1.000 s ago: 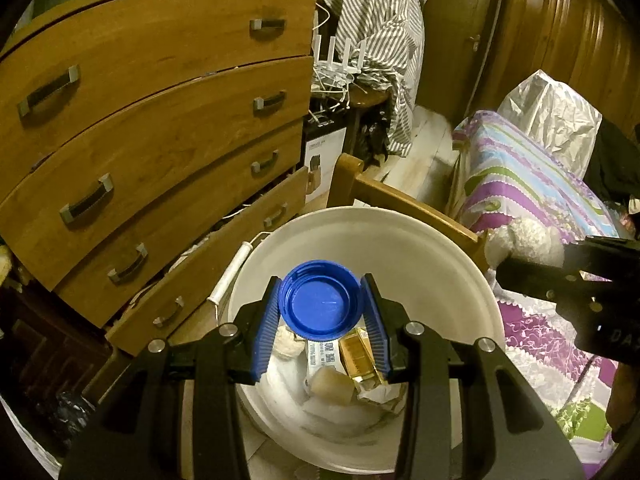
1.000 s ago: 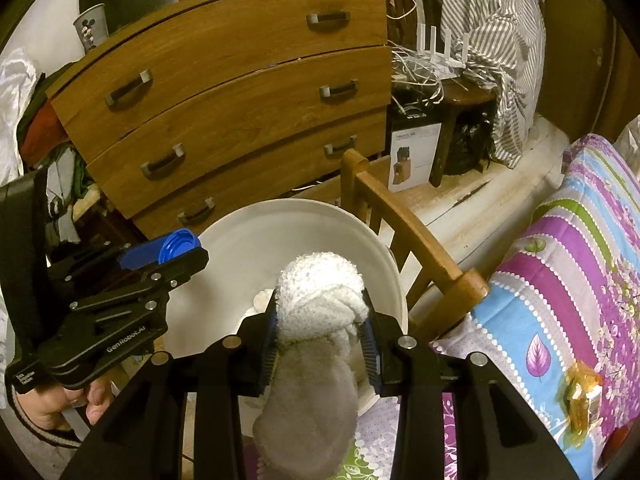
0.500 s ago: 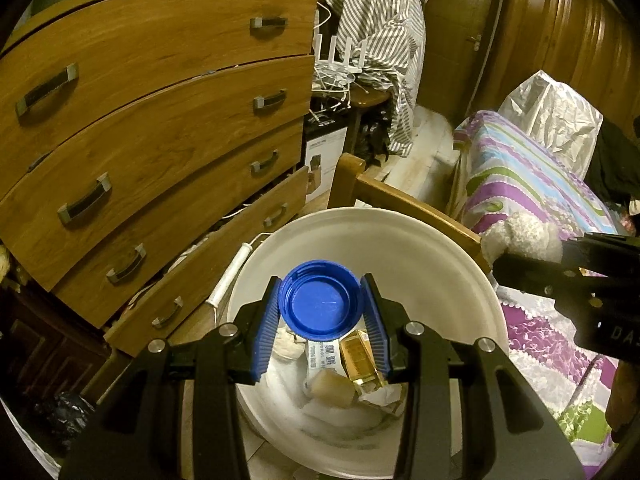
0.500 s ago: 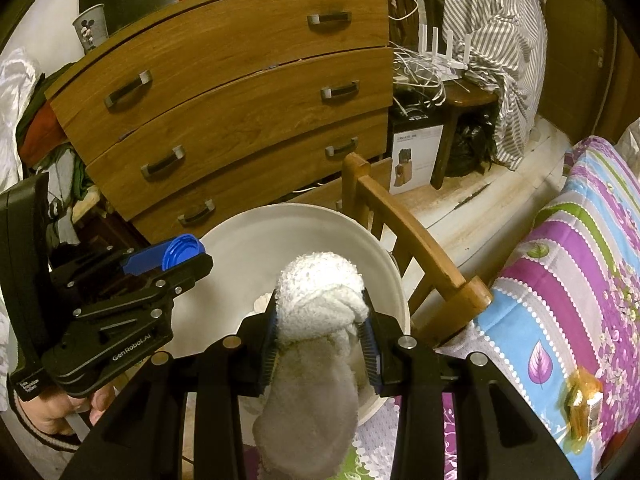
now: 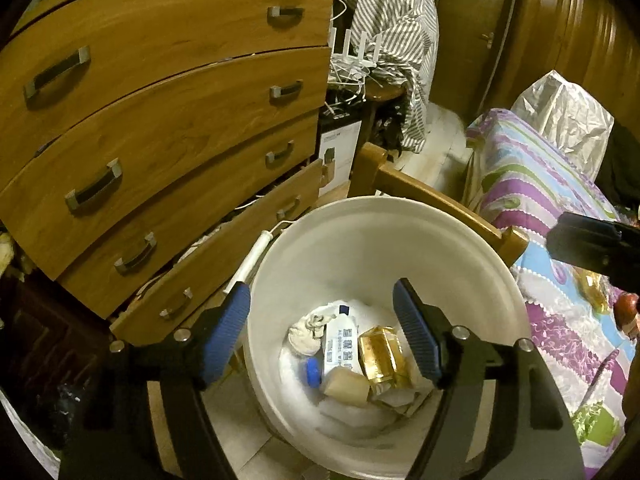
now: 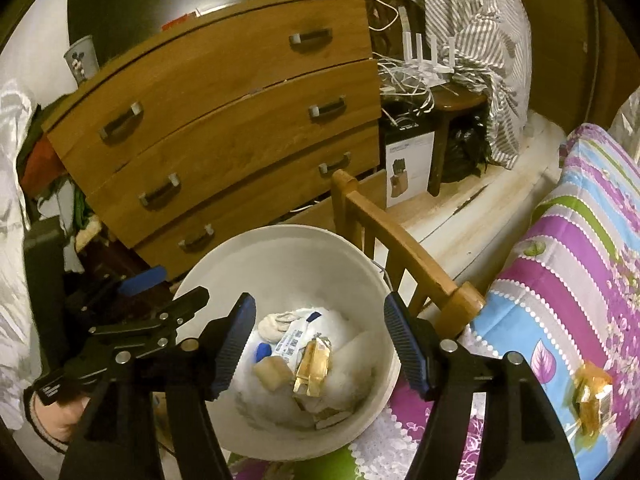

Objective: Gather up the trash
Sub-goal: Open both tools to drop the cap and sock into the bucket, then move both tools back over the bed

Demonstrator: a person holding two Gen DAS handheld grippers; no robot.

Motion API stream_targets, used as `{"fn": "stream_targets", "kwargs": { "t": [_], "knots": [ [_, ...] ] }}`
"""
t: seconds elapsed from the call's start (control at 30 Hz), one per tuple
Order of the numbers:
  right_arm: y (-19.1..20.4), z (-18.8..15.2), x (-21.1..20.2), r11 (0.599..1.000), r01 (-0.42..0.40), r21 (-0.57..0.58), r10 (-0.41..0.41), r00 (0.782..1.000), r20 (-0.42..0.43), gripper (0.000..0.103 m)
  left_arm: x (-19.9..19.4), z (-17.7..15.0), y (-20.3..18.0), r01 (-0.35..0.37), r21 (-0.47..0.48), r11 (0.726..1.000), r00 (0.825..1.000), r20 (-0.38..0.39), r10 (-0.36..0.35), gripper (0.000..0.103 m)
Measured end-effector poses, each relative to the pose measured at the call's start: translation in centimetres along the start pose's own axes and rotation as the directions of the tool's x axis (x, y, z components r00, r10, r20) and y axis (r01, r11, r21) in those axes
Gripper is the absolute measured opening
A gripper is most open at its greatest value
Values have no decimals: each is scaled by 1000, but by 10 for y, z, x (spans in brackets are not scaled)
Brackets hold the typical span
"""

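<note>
Floor [image 6: 472, 216]: pale and worn; a white bucket [image 5: 400, 240], a wooden chair [image 6: 400, 248], a chest of drawers [image 5: 160, 128] and a small white box [image 6: 408, 168] stand on it.
Bucket: holds a blue cap [image 5: 313, 372], a gold wrapper [image 5: 378, 354], a printed white packet [image 5: 338, 344], a pale cloth wad [image 5: 306, 334].
Bed [image 6: 568, 264]: striped floral cover; an orange wrapper [image 6: 592, 396] lies on it.

White bucket [image 5: 460, 248]: near rim cut by left hand-held gripper [image 5: 322, 334] body. Trash at bottom overlaps; label print on white packet [image 5: 338, 344] too small to read. Gold wrapper [image 6: 592, 396] on bedspread [image 6: 568, 264] blurred at right edge.
</note>
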State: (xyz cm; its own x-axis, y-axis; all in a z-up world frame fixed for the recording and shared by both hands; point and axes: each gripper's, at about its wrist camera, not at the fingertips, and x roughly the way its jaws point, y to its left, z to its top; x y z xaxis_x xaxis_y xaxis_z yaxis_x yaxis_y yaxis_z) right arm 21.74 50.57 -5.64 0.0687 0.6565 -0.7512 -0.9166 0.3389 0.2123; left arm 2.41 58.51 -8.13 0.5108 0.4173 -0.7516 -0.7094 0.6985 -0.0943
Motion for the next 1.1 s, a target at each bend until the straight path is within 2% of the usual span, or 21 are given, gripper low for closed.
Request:
{"fn": "stream_targets", "kwargs": {
  "t": [0.1, 0.23, 0.33, 0.43, 0.53, 0.6, 0.67, 0.73, 0.83, 0.97, 1.07, 1.1],
  "knots": [
    [-1, -10, -18, 1000, -18, 2, 18, 999, 32, 68, -7, -4, -5, 13, 5, 1000, 1000, 5, -13, 71],
    [-5, -44, -63, 1000, -18, -11, 19, 993, 116, 68, -22, -14, -26, 62, 39, 997, 998, 20, -63, 71],
    [-20, -96, -109, 1000, 18, -4, -17, 984, 176, 69, -31, -28, -59, 125, 85, 989, 992, 18, -127, 71],
    [-49, -155, -149, 996, 79, 39, -85, 977, 195, 70, -35, -50, -115, 215, 178, 960, 976, -19, -215, 71],
    [-89, -219, -188, 985, 125, 122, -147, 972, 186, 71, -34, -76, -170, 306, 271, 913, 952, -81, -295, 71],
    [-116, -258, -208, 973, 156, 172, -186, 968, 171, 72, -34, -102, -222, 387, 357, 850, 922, -146, -359, 71],
    [-145, -302, -234, 955, 195, 224, -232, 961, 150, 72, -34, -122, -257, 431, 405, 807, 902, -193, -385, 71],
    [-178, -347, -260, 927, 234, 294, -281, 951, 129, 72, -34, -144, -292, 475, 443, 760, 880, -244, -408, 71],
    [-228, -421, -303, 861, 307, 405, -369, 925, 85, 72, -41, -179, -343, 532, 501, 682, 847, -309, -434, 71],
    [-274, -498, -352, 798, 363, 480, -435, 900, 41, 73, -50, -224, -405, 610, 551, 569, 792, -407, -456, 71],
    [-300, -534, -381, 775, 388, 498, -470, 882, 44, 73, -52, -244, -434, 614, 582, 532, 789, -432, -438, 71],
    [-310, -540, -386, 768, 390, 508, -477, 878, 46, 73, -52, -247, -443, 611, 590, 528, 791, -432, -433, 75]
  ]
}}
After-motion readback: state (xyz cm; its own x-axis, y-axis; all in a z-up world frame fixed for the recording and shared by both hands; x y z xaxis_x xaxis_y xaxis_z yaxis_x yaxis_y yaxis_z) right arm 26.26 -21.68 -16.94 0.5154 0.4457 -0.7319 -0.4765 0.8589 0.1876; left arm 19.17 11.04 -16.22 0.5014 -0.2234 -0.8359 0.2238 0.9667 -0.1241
